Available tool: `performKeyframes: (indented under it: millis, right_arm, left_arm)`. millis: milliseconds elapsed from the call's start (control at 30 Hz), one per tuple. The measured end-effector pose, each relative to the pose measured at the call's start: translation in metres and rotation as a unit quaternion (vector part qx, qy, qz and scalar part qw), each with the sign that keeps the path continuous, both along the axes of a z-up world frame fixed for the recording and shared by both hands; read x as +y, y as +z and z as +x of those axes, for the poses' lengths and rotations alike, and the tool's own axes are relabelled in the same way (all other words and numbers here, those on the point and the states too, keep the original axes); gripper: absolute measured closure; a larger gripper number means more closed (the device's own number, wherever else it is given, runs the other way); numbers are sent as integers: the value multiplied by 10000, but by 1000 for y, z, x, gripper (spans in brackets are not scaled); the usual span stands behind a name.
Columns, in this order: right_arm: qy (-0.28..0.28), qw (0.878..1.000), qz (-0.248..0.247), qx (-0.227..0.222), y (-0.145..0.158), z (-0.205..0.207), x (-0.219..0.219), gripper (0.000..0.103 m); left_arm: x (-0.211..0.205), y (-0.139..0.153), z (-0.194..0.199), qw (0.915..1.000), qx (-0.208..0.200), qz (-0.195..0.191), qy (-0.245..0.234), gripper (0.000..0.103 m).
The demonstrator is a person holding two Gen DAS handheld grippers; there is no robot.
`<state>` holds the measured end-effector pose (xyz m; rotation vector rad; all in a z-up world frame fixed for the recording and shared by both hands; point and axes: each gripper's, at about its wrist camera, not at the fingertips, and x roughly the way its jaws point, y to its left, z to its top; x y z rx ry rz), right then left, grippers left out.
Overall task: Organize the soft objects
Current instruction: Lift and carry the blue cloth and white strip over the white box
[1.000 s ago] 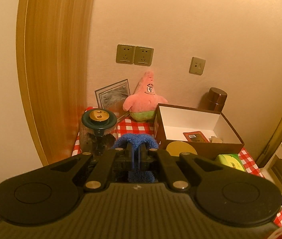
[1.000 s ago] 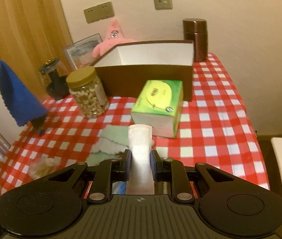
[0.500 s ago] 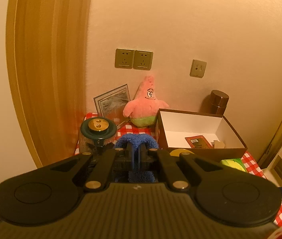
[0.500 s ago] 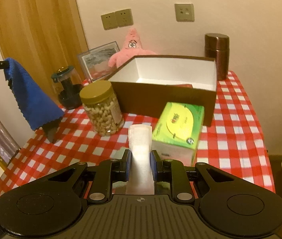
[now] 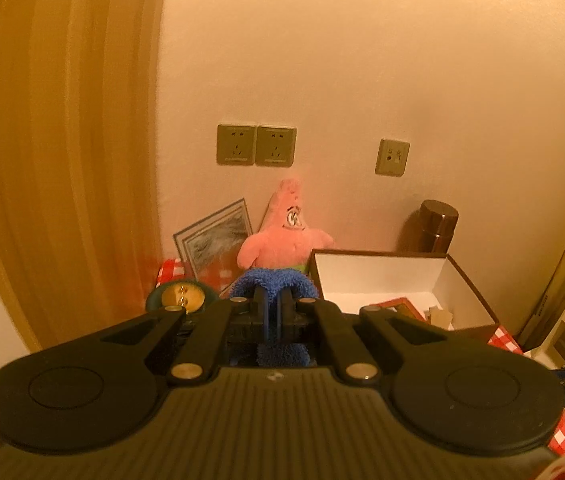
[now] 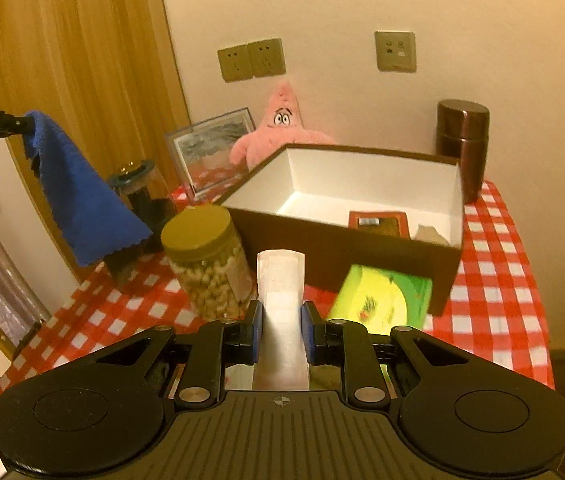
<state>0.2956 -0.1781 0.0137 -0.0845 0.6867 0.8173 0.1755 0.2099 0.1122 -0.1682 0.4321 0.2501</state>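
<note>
Blue cloth [image 6: 82, 196] — red-and-white checked tablecloth [image 6: 494, 300]

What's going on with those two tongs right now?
Left tongs shut on fuzzy blue cloth. Right tongs shut on flat white packet. Open brown cardboard box ahead, nut jar beside path.

Left gripper [image 5: 273, 312] pinched fully closed (tilted slightly downward); right gripper [image 6: 281, 330] clamped, narrowly parted.

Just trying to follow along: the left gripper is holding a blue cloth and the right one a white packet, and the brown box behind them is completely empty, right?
Not quite. The brown box is not empty: the right wrist view shows a reddish-brown packet and a small tan item lying on its white floor. The rest holds: the left gripper pinches the blue cloth, the right gripper the white packet.
</note>
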Motion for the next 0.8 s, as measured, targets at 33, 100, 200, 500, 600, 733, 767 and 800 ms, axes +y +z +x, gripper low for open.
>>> performKeyframes:
  millis: [33,100,200,500,600,733,767,800]
  right_arm:
    - [13,10000,24,-12,1,5,3,82]
    - [27,10000,82,-6,3,14,7,82]
    - [62,9999,131,-54,8,28,15,82]
    - [93,9996,202,-166,17,70,37,82]
    - [84,9995,232,-198,20,84,44,82]
    - [21,9994,274,-226,22,106,54,82]
    - [-3,9993,279,-233,23,112,56,82]
    - [-22,9993,285,-240,23,116,58,82]
  left_arm:
    - [0,2,4,10000,-25,21,-22,100]
    - [-1,7,13,9999,-78,74,-53,100]
    - [0,15,28,9997,-152,133,-99,100]
    - [-16,48,82,9987,-367,185,-300,100]
    - [-18,58,101,9980,-475,166,-370,100]
    - [-22,71,130,9965,-606,210,-534,100]
    - [-24,74,138,9960,-632,236,-589,100]
    - [-26,77,145,9956,-654,252,-626,100]
